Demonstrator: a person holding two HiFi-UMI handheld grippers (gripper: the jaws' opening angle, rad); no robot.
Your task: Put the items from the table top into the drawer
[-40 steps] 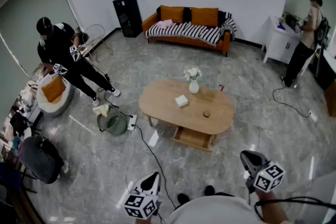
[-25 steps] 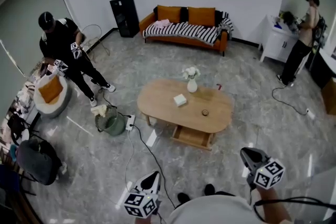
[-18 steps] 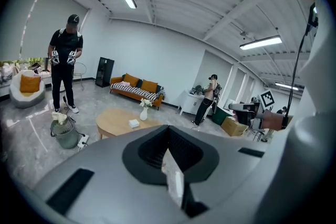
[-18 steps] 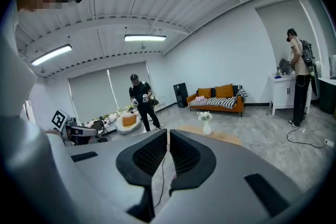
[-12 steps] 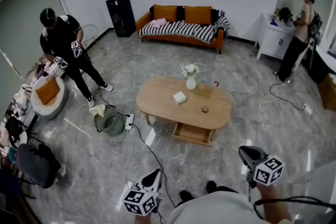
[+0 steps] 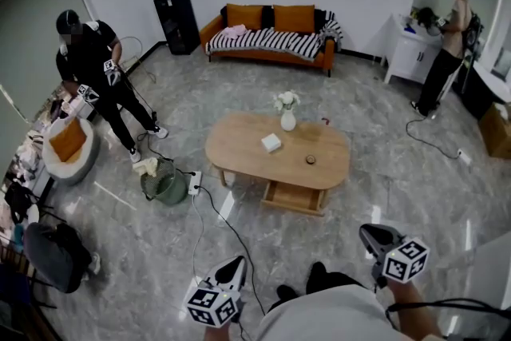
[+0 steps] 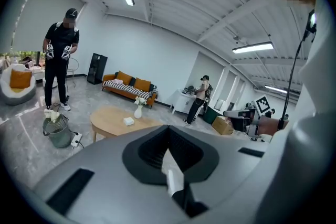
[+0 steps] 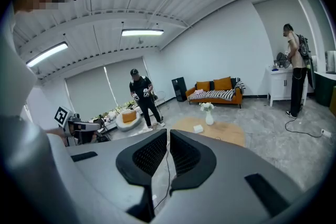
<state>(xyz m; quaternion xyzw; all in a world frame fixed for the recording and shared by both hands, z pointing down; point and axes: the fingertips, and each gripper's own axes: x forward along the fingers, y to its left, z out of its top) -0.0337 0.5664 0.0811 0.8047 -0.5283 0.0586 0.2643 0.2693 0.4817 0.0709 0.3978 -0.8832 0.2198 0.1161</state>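
An oval wooden table (image 6: pixel 239 148) stands mid-room. On it are a white vase of flowers (image 6: pixel 287 120), a small white box (image 6: pixel 271 142) and a small dark round thing (image 6: pixel 310 160). Its drawer (image 6: pixel 294 198) hangs open underneath on the near side. My left gripper (image 6: pixel 237 262) and right gripper (image 6: pixel 366 232) are low in the head view, well short of the table, both shut and empty. The left gripper (image 7: pixel 168 127) points toward the table (image 7: pixel 113 118). The right gripper (image 8: pixel 168 131) shows only a thin slit, with the table (image 8: pixel 223 132) beyond it.
A person in black (image 6: pixel 92 64) stands at the left beside a beanbag (image 6: pixel 68 144). A green bin (image 6: pixel 164 184), a power strip (image 6: pixel 196 186) and a floor cable lie left of the table. An orange sofa (image 6: pixel 267 32) is at the back; another person (image 6: pixel 447 52) stands at a white cabinet.
The table has drifted slightly up and left in the head view. The person in black has straightened from a bend. Both grippers stay shut and low, shifted a little.
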